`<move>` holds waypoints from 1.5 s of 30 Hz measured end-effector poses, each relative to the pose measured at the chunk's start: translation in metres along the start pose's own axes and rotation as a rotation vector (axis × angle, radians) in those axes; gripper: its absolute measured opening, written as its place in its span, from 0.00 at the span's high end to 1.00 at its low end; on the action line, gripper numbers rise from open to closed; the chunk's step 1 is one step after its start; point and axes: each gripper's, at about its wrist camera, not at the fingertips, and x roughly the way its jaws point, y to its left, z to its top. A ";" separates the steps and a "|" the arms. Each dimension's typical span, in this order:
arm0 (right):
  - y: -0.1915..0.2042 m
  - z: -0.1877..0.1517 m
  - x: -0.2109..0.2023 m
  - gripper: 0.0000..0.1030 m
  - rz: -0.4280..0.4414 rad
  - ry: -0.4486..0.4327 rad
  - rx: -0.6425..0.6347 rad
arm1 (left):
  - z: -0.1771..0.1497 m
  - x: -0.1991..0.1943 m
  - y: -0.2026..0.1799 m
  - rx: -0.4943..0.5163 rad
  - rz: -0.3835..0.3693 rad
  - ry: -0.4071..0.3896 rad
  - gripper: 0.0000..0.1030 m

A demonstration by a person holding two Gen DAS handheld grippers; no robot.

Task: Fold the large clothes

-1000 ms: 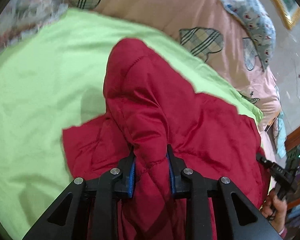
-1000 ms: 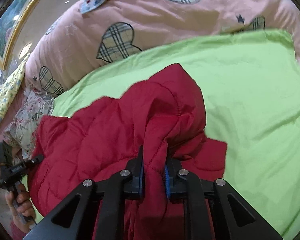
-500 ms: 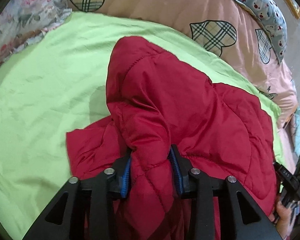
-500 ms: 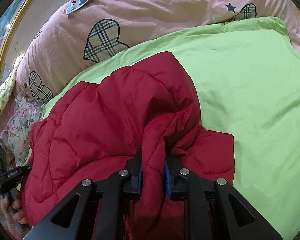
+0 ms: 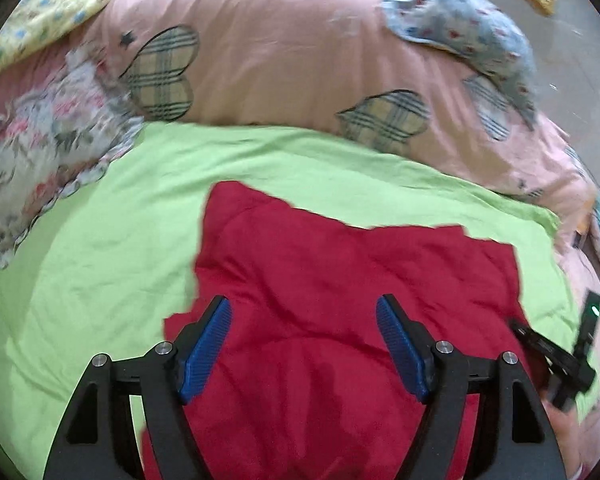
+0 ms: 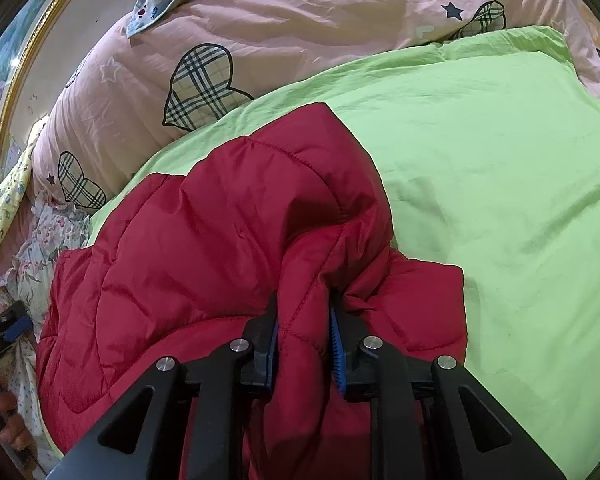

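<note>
Release of one folded edge is the step in hand, as it is judged: the red quilted padded jacket (image 5: 340, 320) is laid doubled on the light green bed sheet (image 5: 100, 240), and one side is being let go while the other side is gripped.

In the left wrist view the left gripper (image 5: 304, 344) is seen with its jaws opening. The blue ribbed pads (image 5: 206, 344) stand wide apart in the lower middle of the frame, and no cloth is pressed by them; the jacket lies flat under and beyond them, filling the centre and the lower part of the frame. The picture is blurred, so fine folds cannot be told.

In the right wrist view the right gripper (image 6: 304, 340) is nearly pressed together, and a thick seam fold of the jacket (image 6: 220, 240) is pinched between its pads in the lower middle of the frame. The rest of the jacket spreads to the left and upward from there, onto the sheet (image 6: 480, 160). A pink quilt with plaid heart patches (image 6: 300, 40) fills the upper part of the frame.

For the next move, it is judged that the right fold must be released also, and that a new edge must be taken for a further fold.
</note>
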 end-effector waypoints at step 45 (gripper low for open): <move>0.049 -0.003 -0.013 0.15 -0.070 0.169 -0.228 | -0.023 0.074 0.078 -0.171 -0.016 0.215 0.26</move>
